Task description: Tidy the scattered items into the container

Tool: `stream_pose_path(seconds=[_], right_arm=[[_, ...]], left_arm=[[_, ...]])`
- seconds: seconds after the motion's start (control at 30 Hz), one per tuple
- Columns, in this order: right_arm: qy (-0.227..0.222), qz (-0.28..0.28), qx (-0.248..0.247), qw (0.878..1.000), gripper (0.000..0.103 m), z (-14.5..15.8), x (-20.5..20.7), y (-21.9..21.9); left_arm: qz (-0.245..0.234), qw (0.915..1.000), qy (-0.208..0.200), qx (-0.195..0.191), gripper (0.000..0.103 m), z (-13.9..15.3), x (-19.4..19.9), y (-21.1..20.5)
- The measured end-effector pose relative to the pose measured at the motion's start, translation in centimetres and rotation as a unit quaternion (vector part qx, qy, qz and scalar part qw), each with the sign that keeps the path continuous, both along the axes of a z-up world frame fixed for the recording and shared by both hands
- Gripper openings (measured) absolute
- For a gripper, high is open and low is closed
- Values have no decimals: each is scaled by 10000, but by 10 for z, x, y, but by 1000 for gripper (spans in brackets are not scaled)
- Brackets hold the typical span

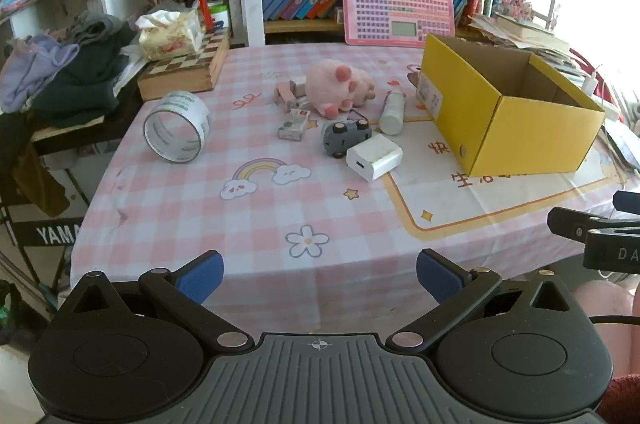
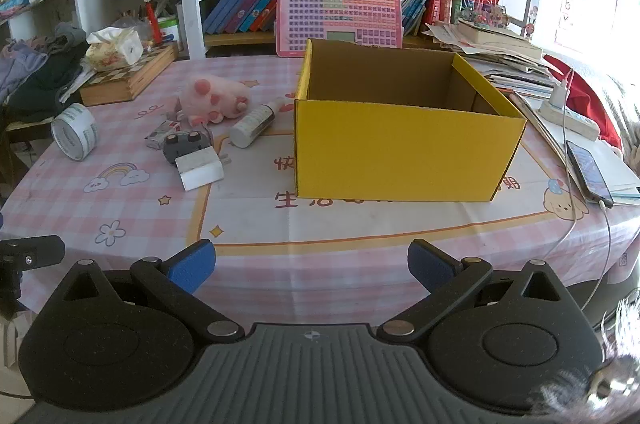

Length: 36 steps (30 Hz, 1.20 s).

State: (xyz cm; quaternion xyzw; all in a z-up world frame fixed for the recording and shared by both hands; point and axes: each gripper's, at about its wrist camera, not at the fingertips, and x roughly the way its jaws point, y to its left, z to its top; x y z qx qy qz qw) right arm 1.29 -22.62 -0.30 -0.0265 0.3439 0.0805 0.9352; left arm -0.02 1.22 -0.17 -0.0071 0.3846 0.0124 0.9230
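Everything sits on the table [image 2: 360, 224] and is placed here relative to the open box [image 2: 404, 148], seen from the right wrist. Left of the box, closest to it, a bottle [image 2: 253, 125] lies on its side. Behind and left of the bottle lies a plush toy [image 2: 212, 96]. Nearer than the bottle, left of the box, a charger [image 2: 200, 168] touches a toy car [image 2: 185, 144] just behind it. Far left of the box a tape roll [image 2: 75, 131] stands on edge. Behind the box a board [image 2: 340, 12] leans on the shelf. Right of the box lies a phone [image 2: 588, 172].
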Motion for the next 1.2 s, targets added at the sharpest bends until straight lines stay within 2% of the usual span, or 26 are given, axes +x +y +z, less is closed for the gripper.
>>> stream_pose_path(seconds=[1.2], right_arm=[[16,-38,-91,9999,103,0,3,12]], left_arm=[[-29,10000,69,-63,103,0,4,6]])
